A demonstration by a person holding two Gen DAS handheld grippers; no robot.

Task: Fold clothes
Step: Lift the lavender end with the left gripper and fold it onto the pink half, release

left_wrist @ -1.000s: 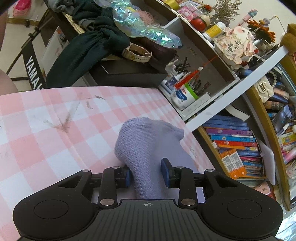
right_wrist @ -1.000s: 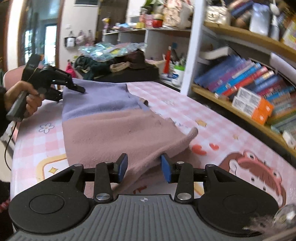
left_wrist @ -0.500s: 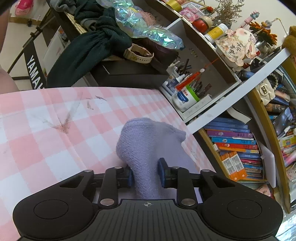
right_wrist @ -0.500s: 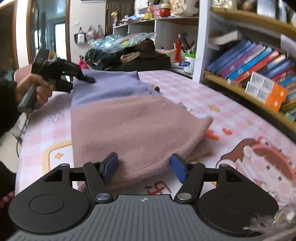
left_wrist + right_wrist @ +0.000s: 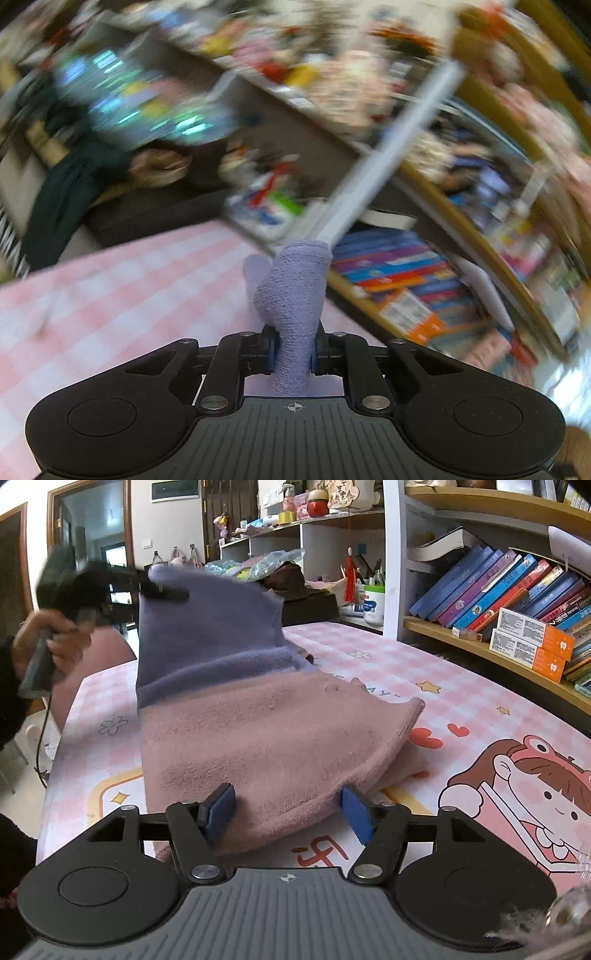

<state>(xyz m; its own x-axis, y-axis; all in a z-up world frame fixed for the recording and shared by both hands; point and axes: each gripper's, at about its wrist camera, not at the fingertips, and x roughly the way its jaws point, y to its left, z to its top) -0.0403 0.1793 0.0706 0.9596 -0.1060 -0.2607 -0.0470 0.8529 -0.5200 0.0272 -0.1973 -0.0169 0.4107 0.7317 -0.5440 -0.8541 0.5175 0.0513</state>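
Note:
A fleece garment lies on the pink checked table. Its near part is dusty pink and its far part is lilac. My left gripper is shut on a bunched fold of the lilac cloth and holds that end lifted off the table; the left wrist view is blurred by motion. In the right wrist view the left gripper shows at the far left, raised with the lilac edge. My right gripper is open, its blue pads either side of the pink hem, which rests on the table.
Shelves with books and orange boxes run along the table's right side. A pen cup and a dark box with clothes stand at the far end. A pink chair is at the left.
My left gripper has closed tighter on the lilac fold and lifted it up fast. My right gripper has opened wider and let go of the pink hem.

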